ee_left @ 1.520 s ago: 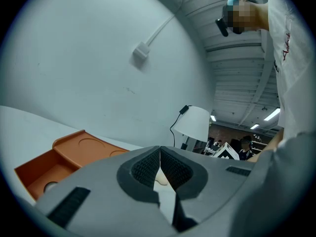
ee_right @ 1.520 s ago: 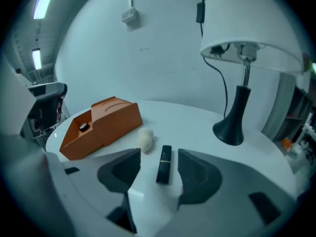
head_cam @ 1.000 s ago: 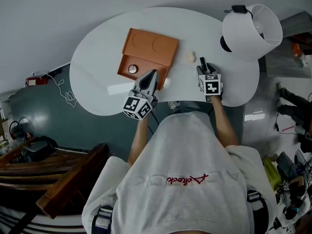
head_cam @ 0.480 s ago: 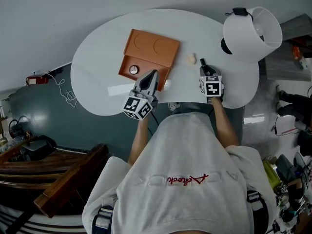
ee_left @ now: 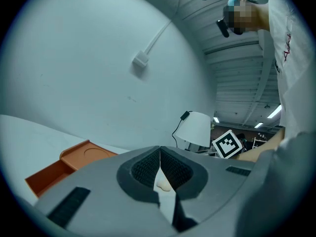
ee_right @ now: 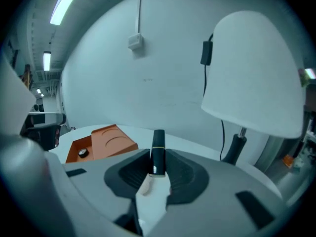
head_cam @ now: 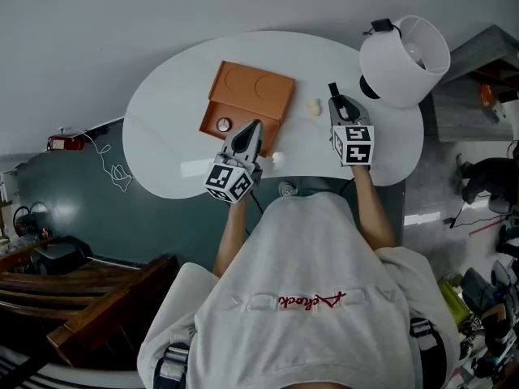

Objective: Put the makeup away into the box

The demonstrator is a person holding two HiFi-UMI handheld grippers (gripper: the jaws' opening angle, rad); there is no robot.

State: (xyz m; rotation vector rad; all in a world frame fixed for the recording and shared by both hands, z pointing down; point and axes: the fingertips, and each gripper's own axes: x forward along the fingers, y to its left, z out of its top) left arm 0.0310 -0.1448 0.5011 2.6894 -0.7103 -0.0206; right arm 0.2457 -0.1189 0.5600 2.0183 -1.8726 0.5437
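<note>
With one round pot (head_cam: 223,125) already laid in the box (head_cam: 259,87) just ahead of the empty, clenched left tool (head_cam: 253,125), a black lipstick (ee_right: 158,149) is gripped by the right tool (head_cam: 334,101), whose jaws have just been closing on it, while a beige sponge (head_cam: 314,106) just left of that tool is yet to be taken from the surface (head_cam: 162,140).

I look down on a white oval table (head_cam: 158,132) by a plain grey wall (head_cam: 122,23). A white-shaded lamp (head_cam: 405,51) stands on it. The floor (head_cam: 73,197) is dark teal, with wooden furniture (head_cam: 105,302) nearby and strip lights (ee_right: 69,4) overhead.
</note>
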